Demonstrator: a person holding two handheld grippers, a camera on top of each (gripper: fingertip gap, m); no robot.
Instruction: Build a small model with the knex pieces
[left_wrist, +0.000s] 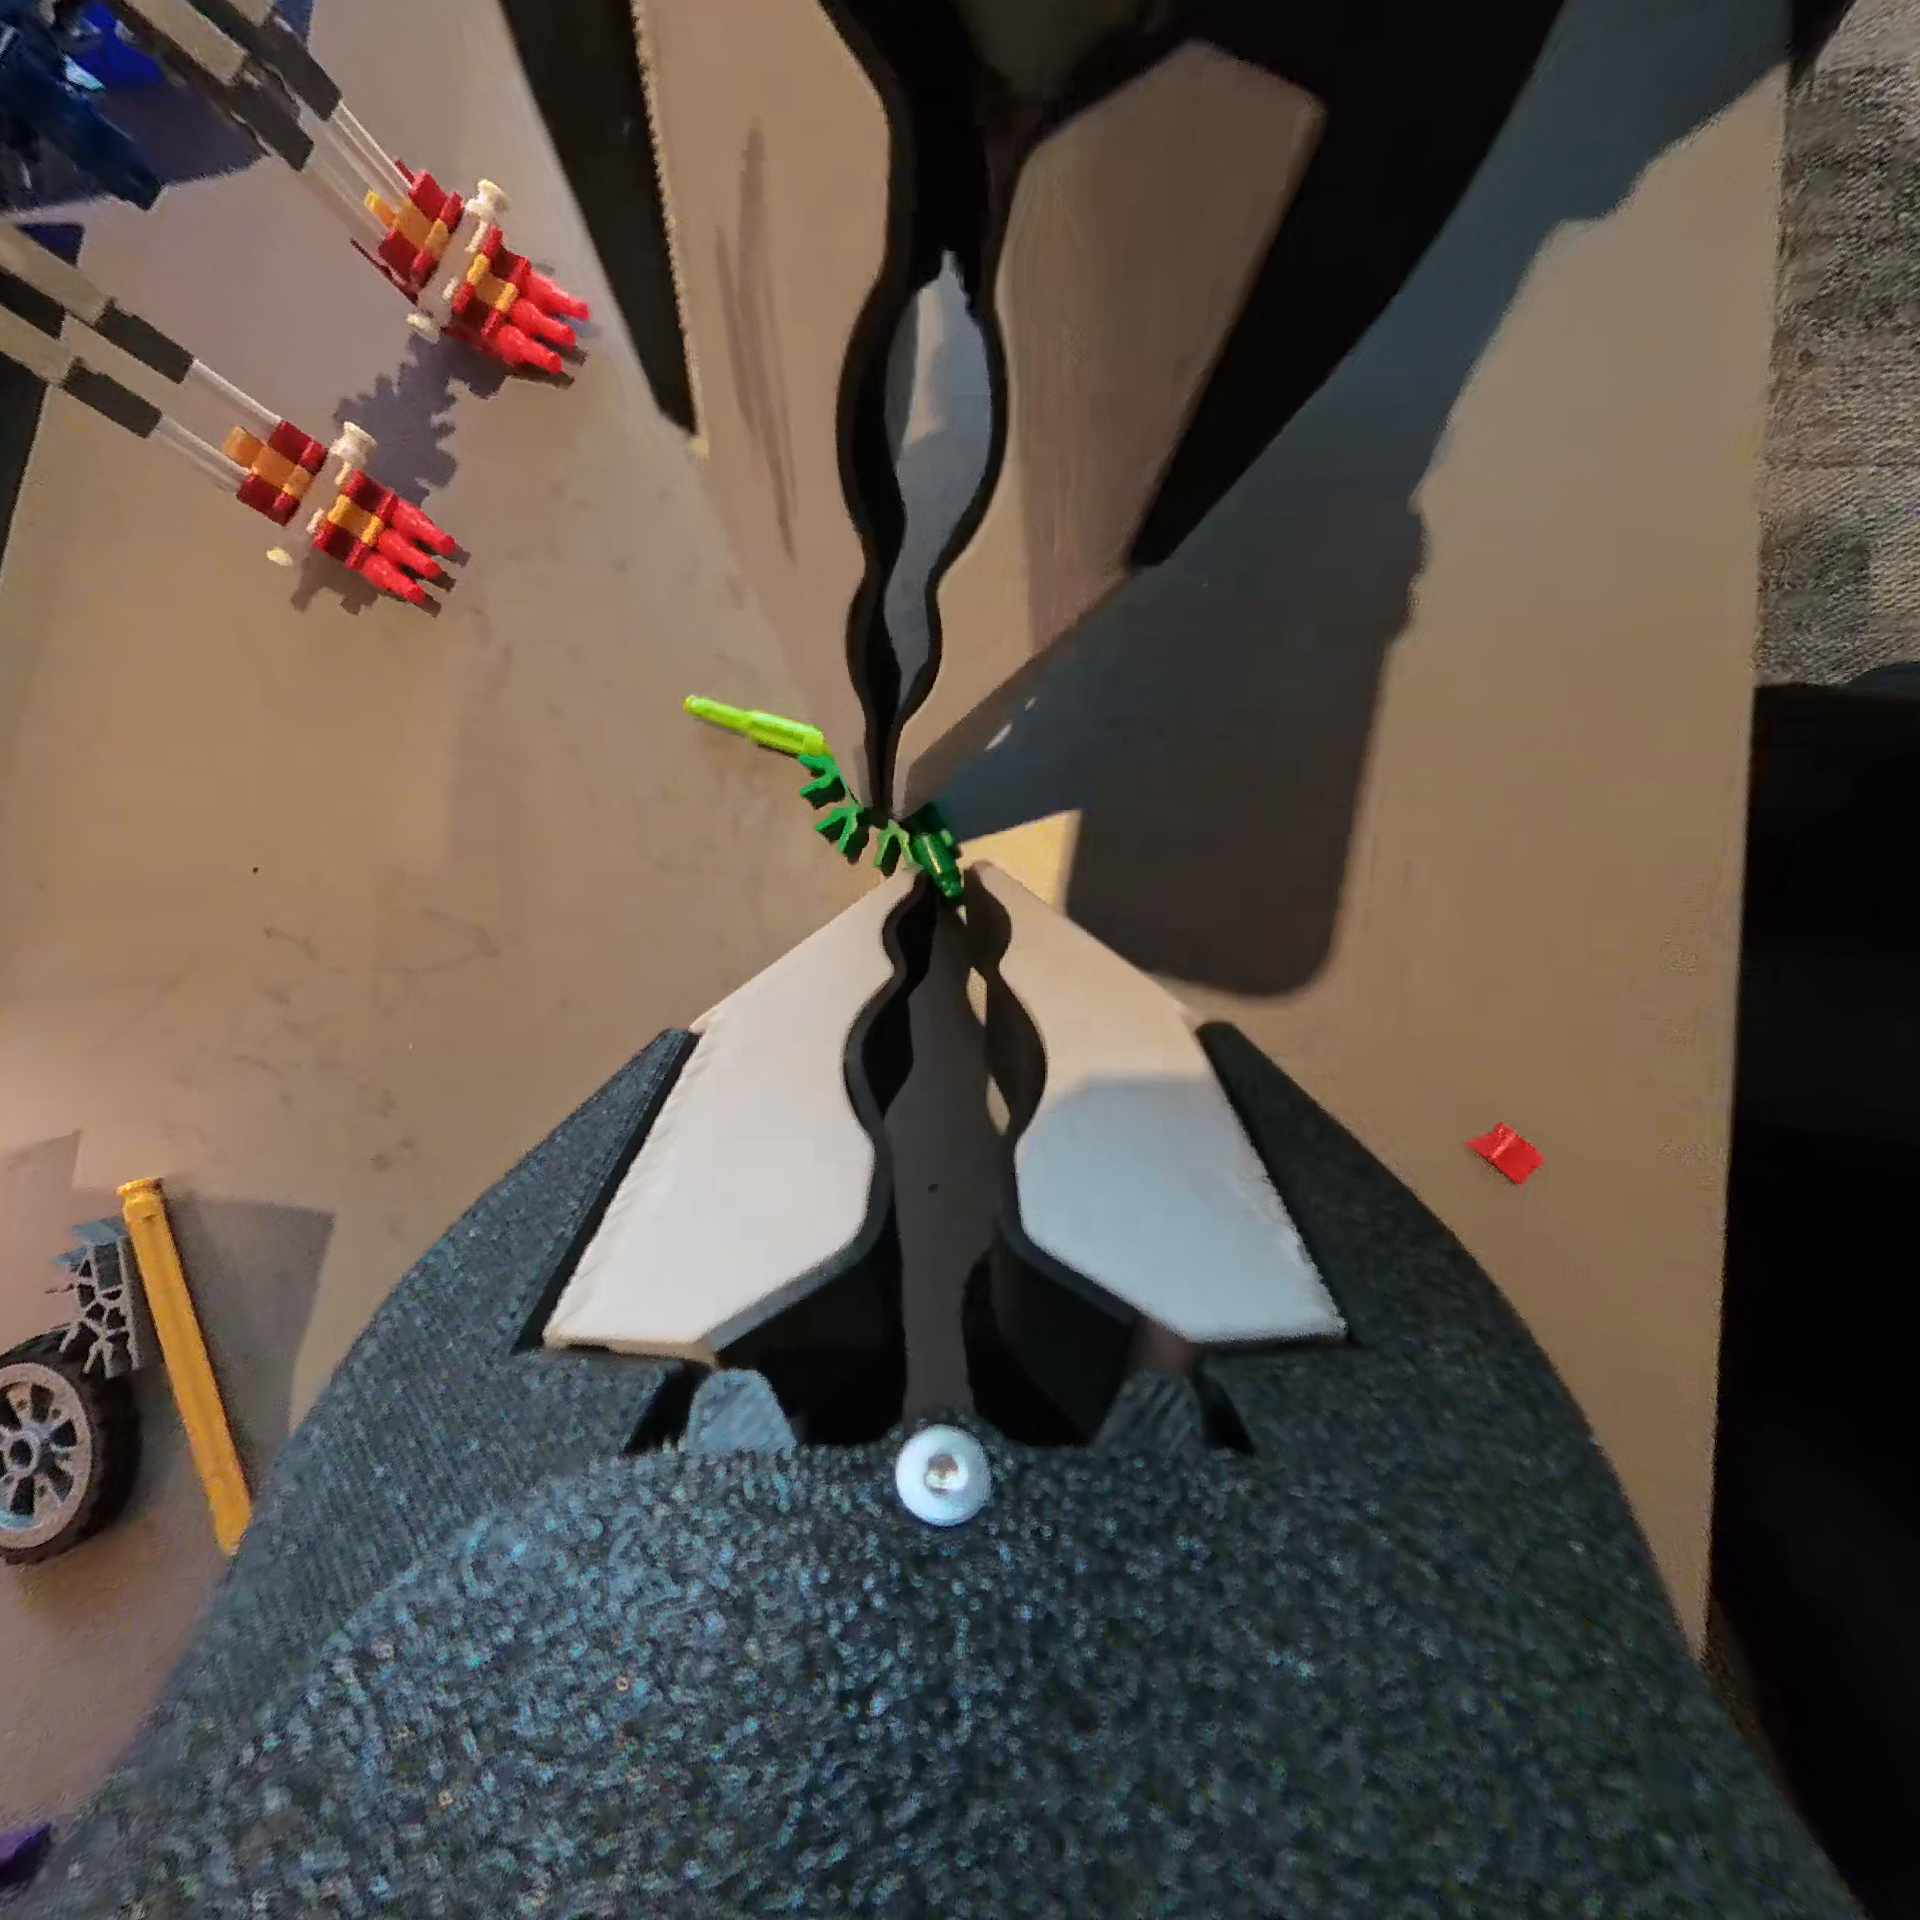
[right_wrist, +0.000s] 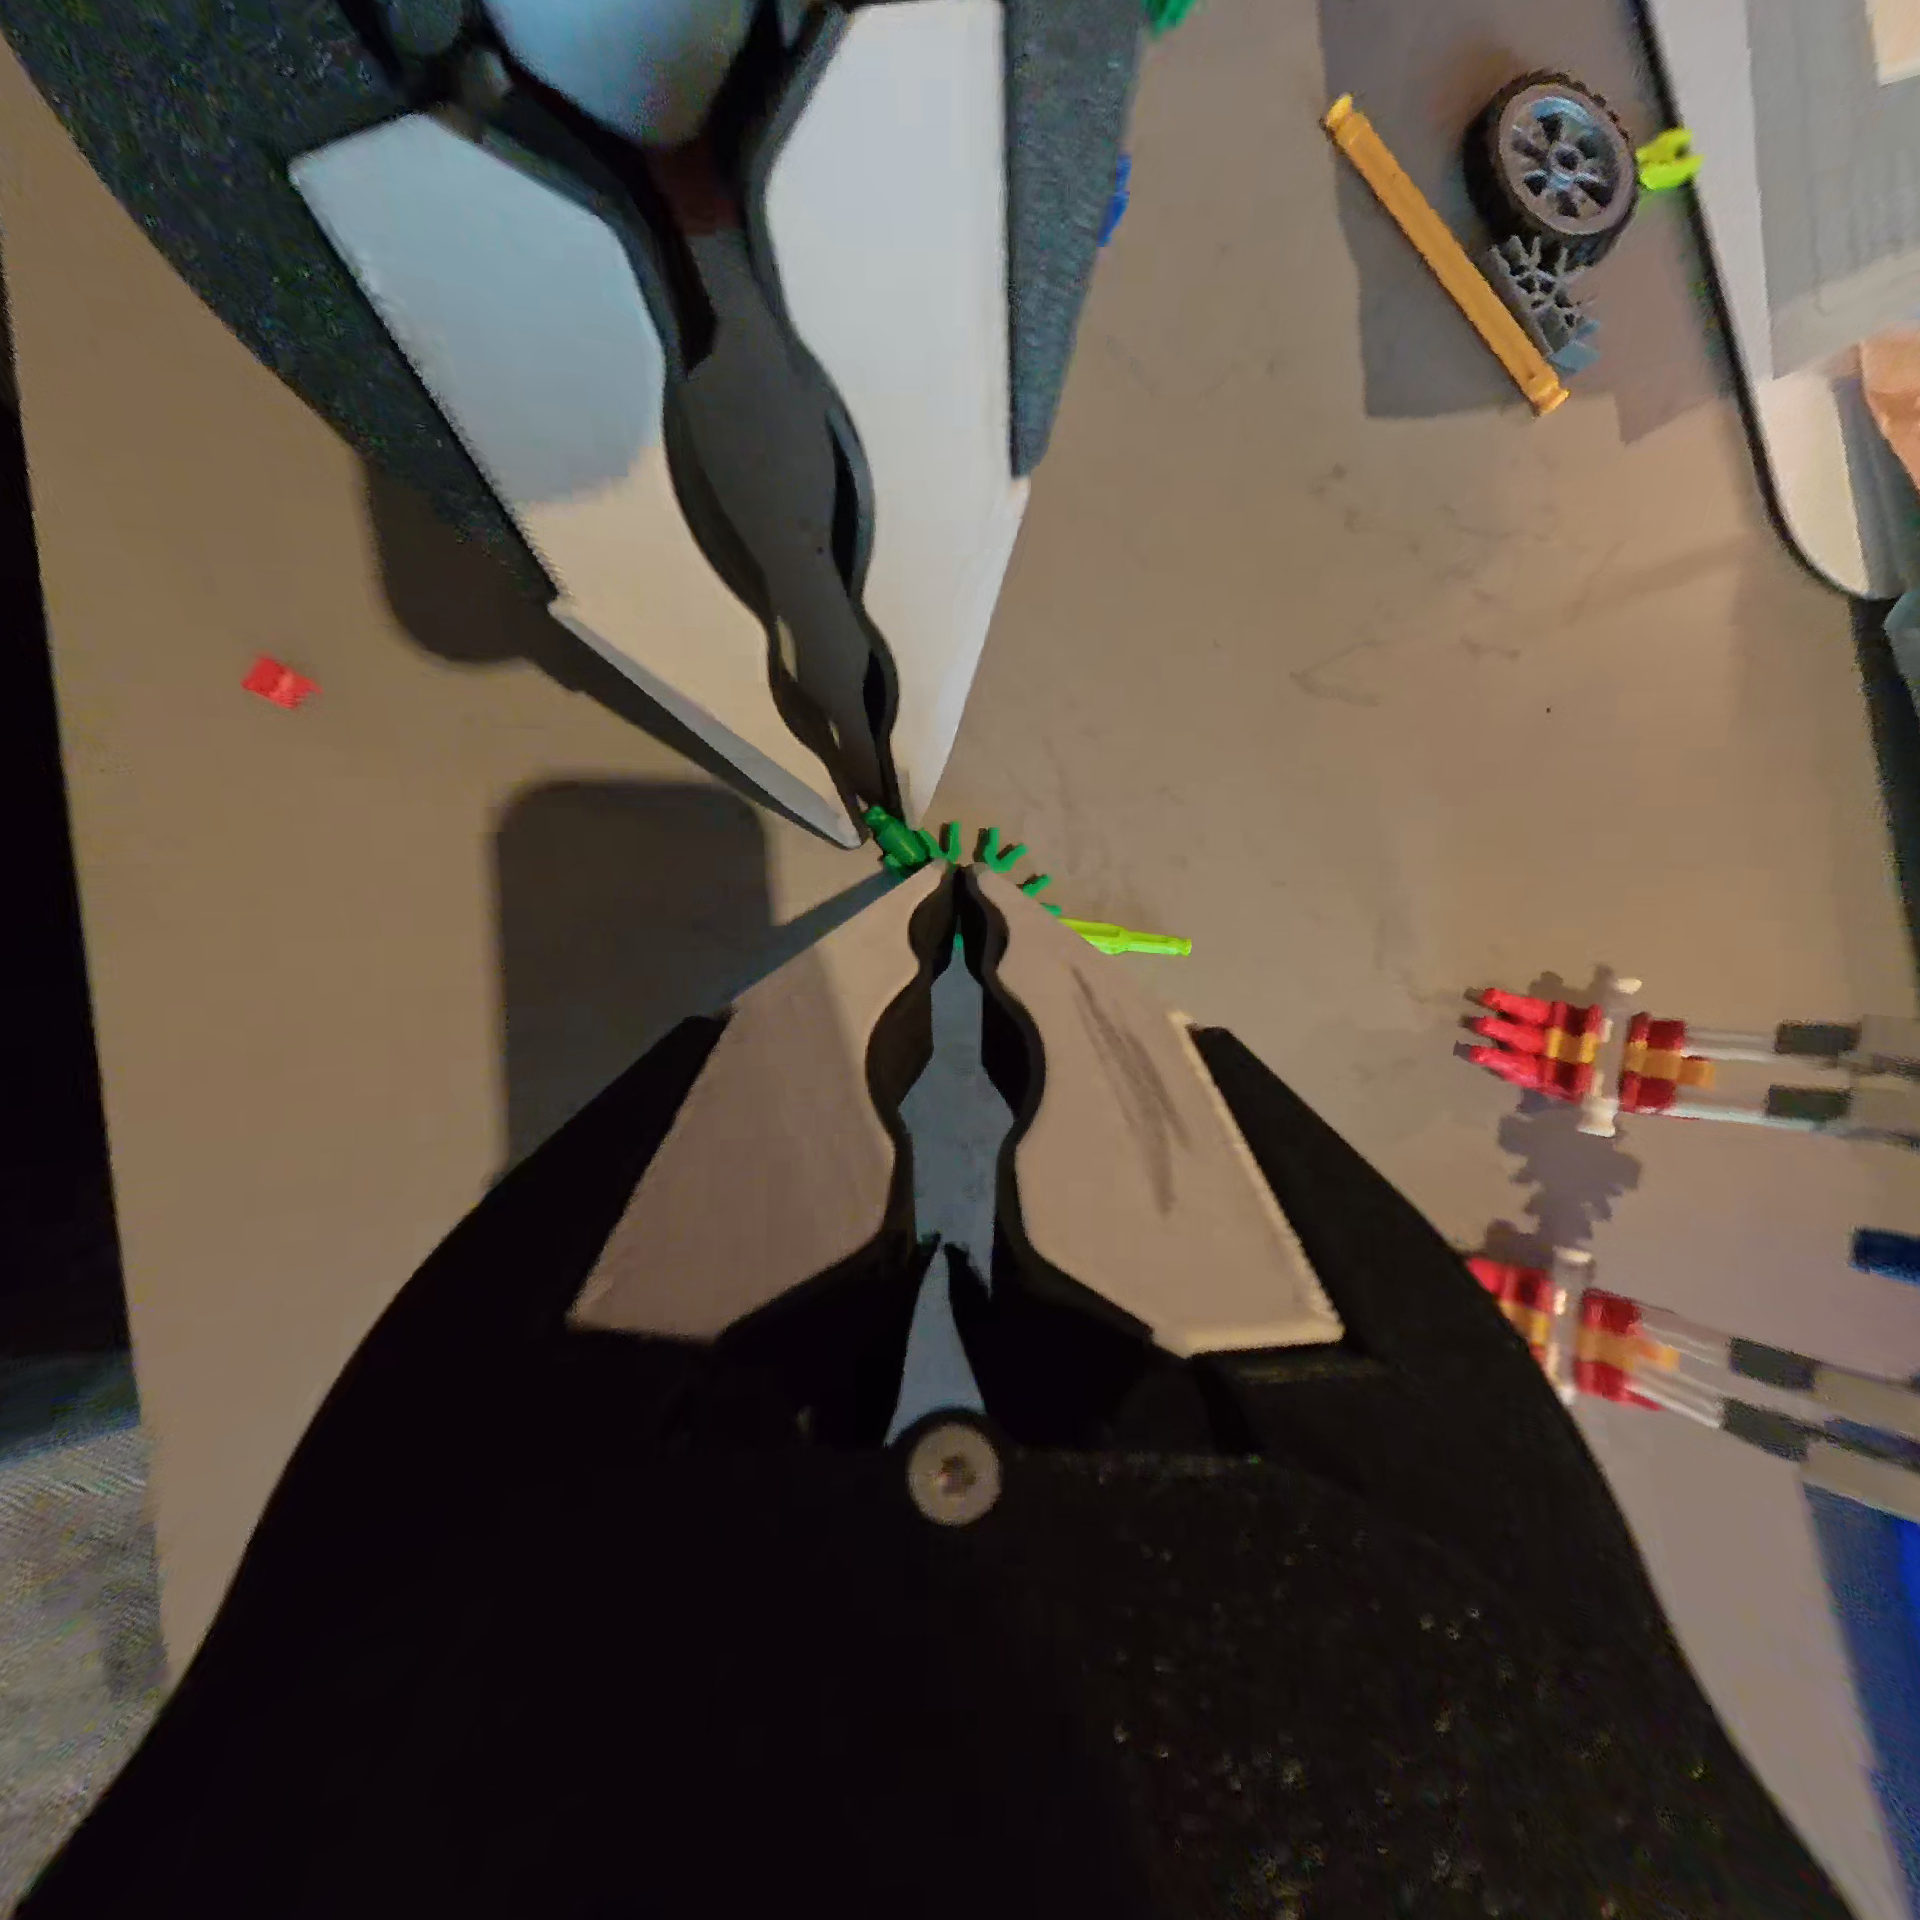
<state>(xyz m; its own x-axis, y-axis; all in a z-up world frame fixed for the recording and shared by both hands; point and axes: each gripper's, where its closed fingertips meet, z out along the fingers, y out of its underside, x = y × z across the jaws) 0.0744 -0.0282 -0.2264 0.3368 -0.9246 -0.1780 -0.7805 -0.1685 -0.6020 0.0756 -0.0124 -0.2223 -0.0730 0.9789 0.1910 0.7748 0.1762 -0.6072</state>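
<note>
1. The left hand-held gripper (left_wrist: 928, 883), with pale wedge fingers in a black textured body, has its tips pressed together on one end of a dark green, toothed plastic connector piece (left_wrist: 857, 816); the piece sits at the centre of the beige table (left_wrist: 416, 935), and whether it rests on the table or is held just above cannot be told.
2. The right hand-held gripper (right_wrist: 956, 883), of the same build, comes from the opposite side; its tips are also pinched together on the green connector (right_wrist: 977, 847), nose to nose with the other gripper.
3. A short lime-green plastic rod (left_wrist: 753, 724) sticks out from the far end of the connector, angled away from both grippers.
4. Well apart on the table lie two assemblies of red and orange plastic clips on clear rods with black and grey segments (left_wrist: 416, 260), side by side.
5. Near a table corner stand a black rubber toy wheel with a grey spoked hub (right_wrist: 1553, 171), a long yellow plastic rod (right_wrist: 1439, 255) and a grey snowflake-shaped connector (right_wrist: 1543, 286), close together; a small lime-green clip (right_wrist: 1668, 161) touches the wheel.
6. A small red plastic chip (left_wrist: 1507, 1151) lies alone, well apart from the rest.
7. No readable writing or brand mark shows on any piece.
</note>
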